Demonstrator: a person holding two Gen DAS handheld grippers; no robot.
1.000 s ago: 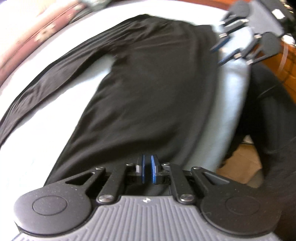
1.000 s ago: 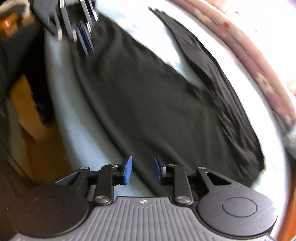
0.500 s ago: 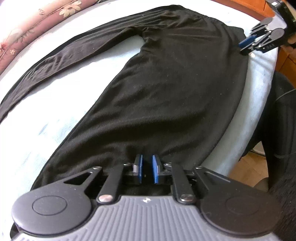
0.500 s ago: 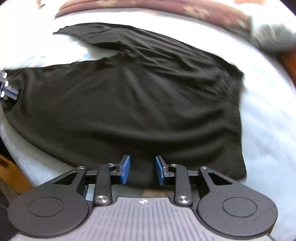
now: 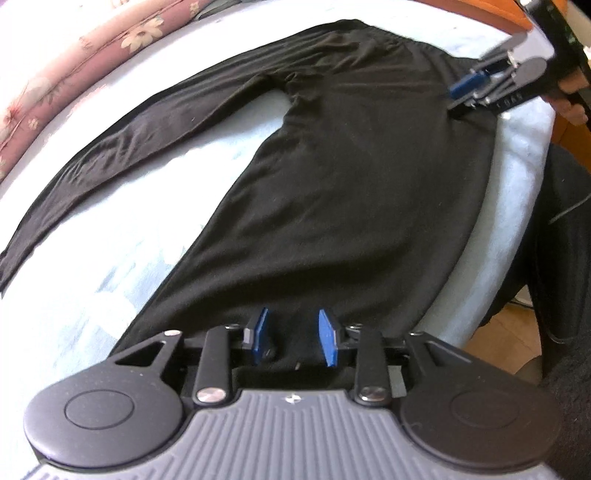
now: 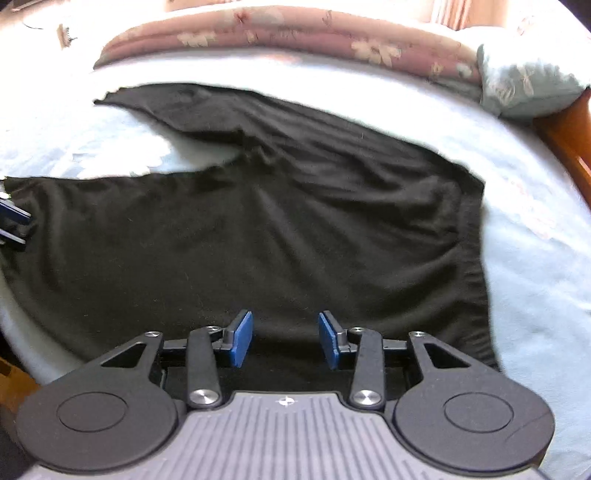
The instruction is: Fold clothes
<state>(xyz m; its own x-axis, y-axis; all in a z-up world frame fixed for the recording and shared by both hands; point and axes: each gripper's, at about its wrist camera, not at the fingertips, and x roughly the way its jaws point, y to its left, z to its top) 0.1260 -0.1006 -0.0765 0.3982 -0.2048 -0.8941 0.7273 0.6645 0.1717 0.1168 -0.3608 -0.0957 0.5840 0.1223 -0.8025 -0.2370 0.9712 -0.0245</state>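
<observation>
A pair of black trousers (image 5: 351, 192) lies spread flat on a light blue bed sheet (image 5: 92, 266), the two legs parted in a V. My left gripper (image 5: 291, 339) hovers over the lower end of the near leg; its jaws are opening, with cloth lying under them but not pinched by the blue pads. In the right wrist view the trousers (image 6: 258, 240) fill the middle. My right gripper (image 6: 284, 339) is over their near edge by the waist, jaws also opening with nothing pressed between them. The right gripper (image 5: 476, 86) shows far off in the left wrist view, the left gripper (image 6: 13, 225) at the left rim of the right wrist view.
A pink floral quilt roll (image 6: 295, 33) lies along the far side of the bed, with a green pillow (image 6: 528, 81) beside it. A wooden bed frame (image 6: 565, 136) borders the right. A person's dark-clad leg (image 5: 546, 240) stands at the bed's near edge, above wooden floor (image 5: 517, 332).
The left jaws, shut a second ago, have parted. The right jaws have spread wider. The right gripper has rolled and shifted along the trousers' waist edge; the trousers lie flat.
</observation>
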